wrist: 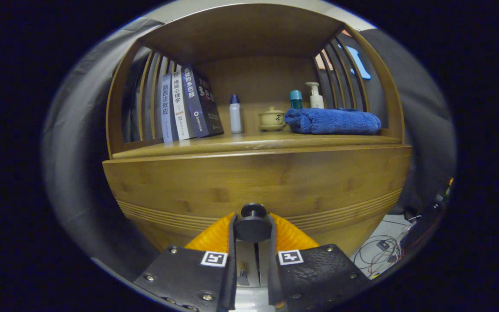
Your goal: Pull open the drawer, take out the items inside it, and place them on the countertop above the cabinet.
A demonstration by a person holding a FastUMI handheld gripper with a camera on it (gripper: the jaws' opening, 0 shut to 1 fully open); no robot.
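Note:
A wooden cabinet fills the view, with its drawer front (254,182) just ahead of my fingers. The drawer's round dark knob (253,223) sits between my two fingertips, and both fingers press on its sides. My gripper (253,229) is shut on that knob. The drawer looks closed, flush with the cabinet, so its inside is hidden. Above the drawer front runs the wooden countertop (249,142), with a shelf alcove over it.
On the countertop stand several books (186,104) on the left, a white bottle with a blue cap (235,114), a small lidded teacup (272,118), a folded blue towel (332,121), a teal-capped bottle (295,99) and a pump bottle (315,95). Cables (381,253) lie on the floor at lower right.

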